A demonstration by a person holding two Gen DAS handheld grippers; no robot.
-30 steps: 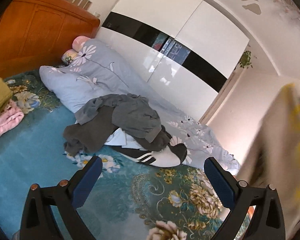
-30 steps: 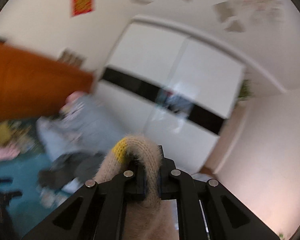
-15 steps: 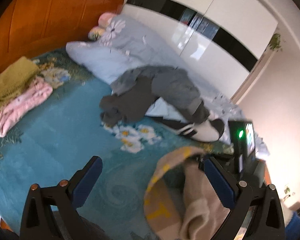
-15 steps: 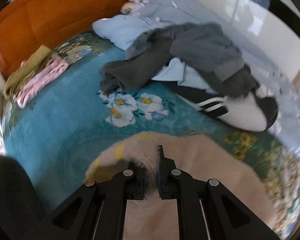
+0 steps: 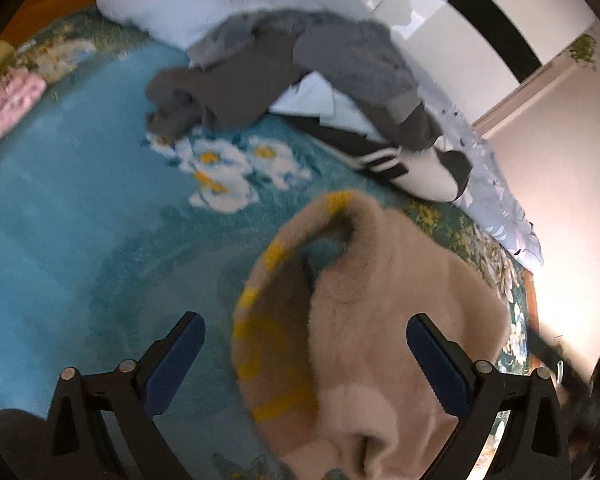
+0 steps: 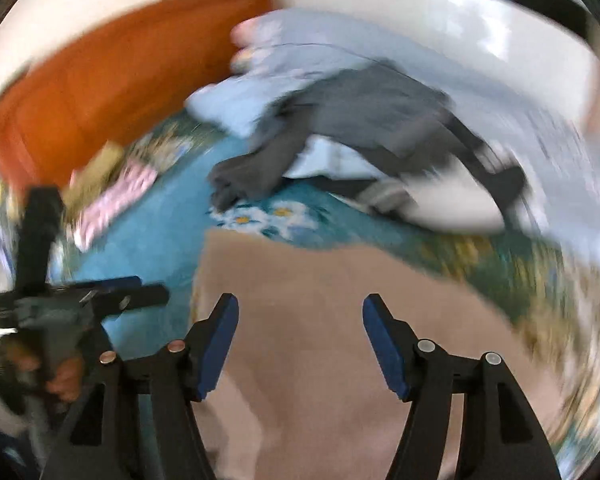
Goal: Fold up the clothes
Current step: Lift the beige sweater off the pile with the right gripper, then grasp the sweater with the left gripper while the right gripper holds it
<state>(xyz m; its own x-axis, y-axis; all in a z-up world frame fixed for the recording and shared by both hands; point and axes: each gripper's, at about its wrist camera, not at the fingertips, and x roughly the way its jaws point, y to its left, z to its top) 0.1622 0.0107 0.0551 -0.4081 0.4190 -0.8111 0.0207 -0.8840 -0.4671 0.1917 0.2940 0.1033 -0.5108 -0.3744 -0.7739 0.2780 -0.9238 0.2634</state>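
Observation:
A beige fuzzy sweater (image 5: 380,320) with yellow lettering lies bunched on the teal floral bedspread (image 5: 80,220). My left gripper (image 5: 306,348) is open just above it, fingers on either side, not touching. In the blurred right wrist view the sweater (image 6: 320,320) spreads below my right gripper (image 6: 300,332), which is open and holds nothing. The left gripper shows there at the left edge (image 6: 112,292).
A pile of grey and dark clothes (image 5: 300,68) with a black-and-white striped garment (image 5: 412,168) lies further back, beside a pale blue quilt (image 5: 188,8). Folded pink (image 5: 8,108) and olive items lie at the left by the orange headboard (image 6: 100,72).
My right gripper has opened and let go of the beige sweater, which now lies on the bed. My left gripper has come down over it, still open.

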